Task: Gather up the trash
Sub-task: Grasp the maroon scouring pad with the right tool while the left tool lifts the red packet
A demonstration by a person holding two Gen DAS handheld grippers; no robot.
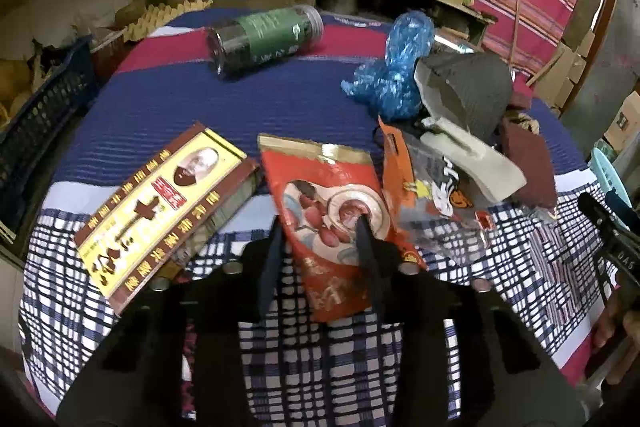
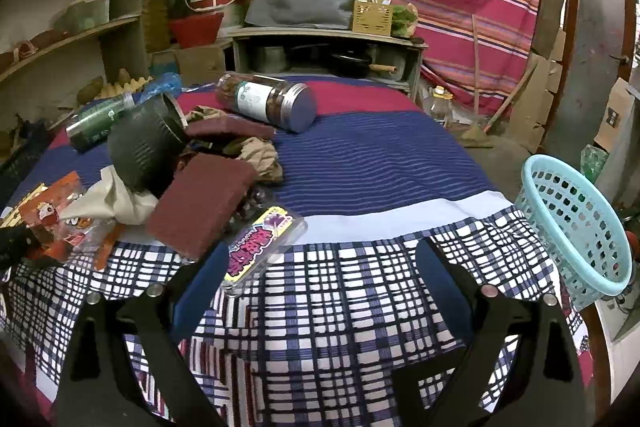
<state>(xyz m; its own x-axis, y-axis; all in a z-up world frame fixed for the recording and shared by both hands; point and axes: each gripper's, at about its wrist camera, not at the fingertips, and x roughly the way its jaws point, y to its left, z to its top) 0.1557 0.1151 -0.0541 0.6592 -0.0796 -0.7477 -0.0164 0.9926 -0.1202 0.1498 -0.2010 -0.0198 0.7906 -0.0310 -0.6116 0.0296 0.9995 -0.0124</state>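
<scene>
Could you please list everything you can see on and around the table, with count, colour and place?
red snack pouch: one, red and gold, near table edge, between the left gripper's fingers
yellow printed box: one, yellow and maroon, left of the pouch
green-labelled clear jar: one, lying at the far side
brown-filled clear jar: one, metal lid, lying at the far side
blue plastic bag: one, crumpled
maroon scouring pads: two, in the pile
purple-labelled clear packet: one, before the right gripper
light blue perforated basket: one, beside the table
left gripper: shut on pouch
right gripper: open
</scene>
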